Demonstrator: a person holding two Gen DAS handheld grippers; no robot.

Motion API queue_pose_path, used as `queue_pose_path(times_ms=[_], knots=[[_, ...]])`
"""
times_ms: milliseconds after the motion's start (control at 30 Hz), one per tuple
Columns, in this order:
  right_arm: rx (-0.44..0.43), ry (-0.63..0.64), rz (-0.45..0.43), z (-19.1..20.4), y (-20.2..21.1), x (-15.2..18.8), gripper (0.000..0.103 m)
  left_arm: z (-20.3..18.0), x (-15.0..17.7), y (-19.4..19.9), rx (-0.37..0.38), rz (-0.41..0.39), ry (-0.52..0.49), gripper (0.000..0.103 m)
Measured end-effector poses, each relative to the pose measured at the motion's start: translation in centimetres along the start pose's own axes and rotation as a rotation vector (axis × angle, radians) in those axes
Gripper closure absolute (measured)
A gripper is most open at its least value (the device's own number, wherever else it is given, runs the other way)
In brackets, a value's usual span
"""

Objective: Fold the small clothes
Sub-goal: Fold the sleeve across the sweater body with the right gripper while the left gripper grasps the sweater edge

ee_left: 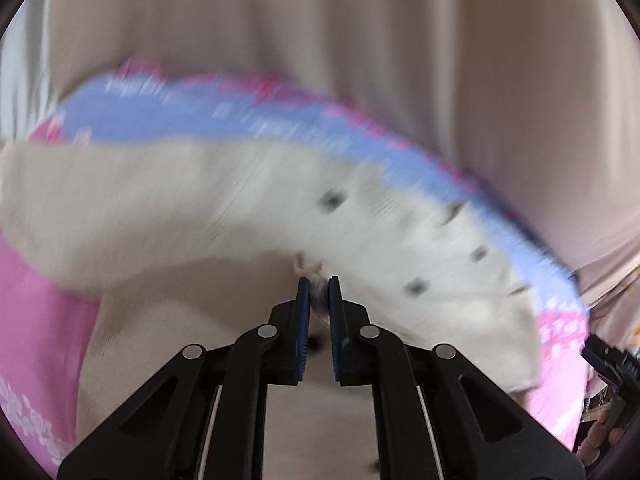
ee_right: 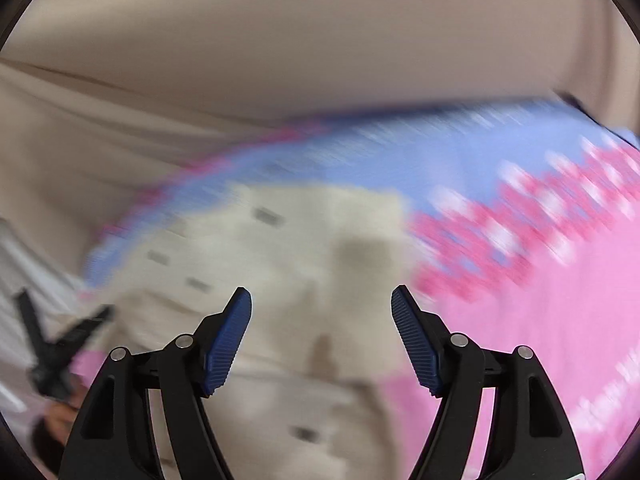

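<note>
Your left gripper (ee_left: 319, 280) is pinched tight on the cream garment's (ee_left: 200, 200) edge; your right gripper (ee_right: 321, 296) hangs wide apart over it, on the pink-and-blue blanket (ee_right: 540, 320).

L claw (ee_left: 319, 280) pinching cream garment (ee_left: 200, 200), seemingly

Your small garment (ee_left: 208, 208) reads cream-white, scattered with small dark grey marks, blurred in both wrist views. It lies on a pink sheet (ee_left: 36, 312) whose far edge carries a periwinkle-blue band with white flecks, trimmed in hot pink and white; a faint white floral print shows on the pink at the near left corner. Behind hangs a plain beige curtain (ee_left: 320, 20). Your left gripper (ee_left: 319, 280) and right gripper (ee_right: 321, 294) are black, both with ribbed blue pads (ee_right: 224, 344).
</note>
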State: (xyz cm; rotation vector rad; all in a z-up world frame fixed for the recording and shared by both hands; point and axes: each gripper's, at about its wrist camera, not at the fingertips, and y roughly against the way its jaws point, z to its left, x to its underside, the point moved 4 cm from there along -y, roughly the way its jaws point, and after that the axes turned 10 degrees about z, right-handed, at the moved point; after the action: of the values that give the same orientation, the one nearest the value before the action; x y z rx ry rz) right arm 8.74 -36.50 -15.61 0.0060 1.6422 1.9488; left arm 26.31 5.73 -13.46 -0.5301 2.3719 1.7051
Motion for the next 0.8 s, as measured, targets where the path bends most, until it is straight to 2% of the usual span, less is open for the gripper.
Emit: queue_pose_path(times_ms=[100, 167, 200, 267, 333, 367, 400, 433, 467, 500, 533, 600, 667, 700, 800], knots=[[0.067, -0.023, 0.051, -2.5, -1.9, 2.9, 0.032, 2.0, 2.3, -2.1, 0.065, 0.1, 0.089, 0.092], [0.082, -0.029, 0.079, -3.0, -2.6, 4.4, 0.032, 3.0, 3.7, -3.1, 0.137, 0.157, 0.207, 0.063], [0.079, -0.03, 0.089, -2.7, -3.0, 5.0, 0.032, 3.3, 4.1, -2.9, 0.203, 0.139, 0.268, 0.057], [0.071, -0.024, 0.108, -2.6, -3.6, 5.5, 0.032, 3.4, 4.3, -2.5, 0.26, 0.108, 0.343, 0.034], [0.07, -0.005, 0.109, -2.2, -4.0, 5.8, 0.032, 3.0, 4.0, -2.7, 0.279, 0.115, 0.393, 0.023], [0.069, 0.003, 0.109, -2.0, -4.0, 5.8, 0.032, 2.7, 3.8, -3.0, 0.279, 0.125, 0.406, 0.021], [0.067, 0.006, 0.109, -1.9, -4.3, 5.7, 0.032, 2.4, 3.6, -3.4, 0.27, 0.129, 0.411, 0.021], [0.067, 0.007, 0.107, -1.7, -4.4, 5.6, 0.032, 2.1, 3.3, -3.5, 0.263, 0.122, 0.412, 0.027], [0.069, 0.007, 0.105, -1.6, -4.4, 5.7, 0.032, 1.6, 3.0, -3.5, 0.274, 0.117, 0.408, 0.059], [0.069, 0.008, 0.104, -1.4, -4.5, 5.6, 0.032, 1.1, 2.6, -3.8, 0.339, 0.135, 0.401, 0.082], [0.073, 0.009, 0.102, -1.2, -4.5, 5.6, 0.032, 1.2, 2.2, -3.9, 0.397, 0.153, 0.414, 0.094], [0.086, 0.017, 0.095, -1.1, -4.4, 5.6, 0.032, 2.0, 1.6, -2.3, 0.454, 0.09, 0.439, 0.094], [0.103, 0.027, 0.088, -1.1, -4.4, 5.7, 0.032, 1.5, -0.4, 1.2, 0.506, -0.011, 0.395, 0.094], [0.112, 0.032, 0.086, -1.2, -4.5, 5.8, 0.032, 1.4, -1.0, 2.3, 0.524, -0.037, 0.384, 0.094], [0.129, 0.051, 0.091, -1.2, -5.2, 6.0, 0.032, 1.8, -3.5, 6.0, 0.527, -0.138, 0.343, 0.094]])
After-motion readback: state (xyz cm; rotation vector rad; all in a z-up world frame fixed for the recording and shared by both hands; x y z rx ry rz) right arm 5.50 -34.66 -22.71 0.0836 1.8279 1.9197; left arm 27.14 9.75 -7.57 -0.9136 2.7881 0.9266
